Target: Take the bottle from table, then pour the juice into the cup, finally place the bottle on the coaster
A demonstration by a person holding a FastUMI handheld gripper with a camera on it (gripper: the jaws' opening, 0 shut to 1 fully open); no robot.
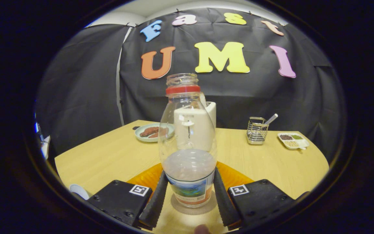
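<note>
Judging by the low juice, pouring looks done; bottle (188, 146) is clamped betw. gripper (189, 195) fingers over orange coaster (148, 177), not yet released.

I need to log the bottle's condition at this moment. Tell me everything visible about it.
The bottle is clear plastic, bulbous, with a red ring below an open, capless neck. Pale liquid fills roughly its lower third, and a colourful label wraps the base. It stands upright on a round coaster over an orange mat, between the fingers of the claw. Both fingers lie against its lower sides.
</note>
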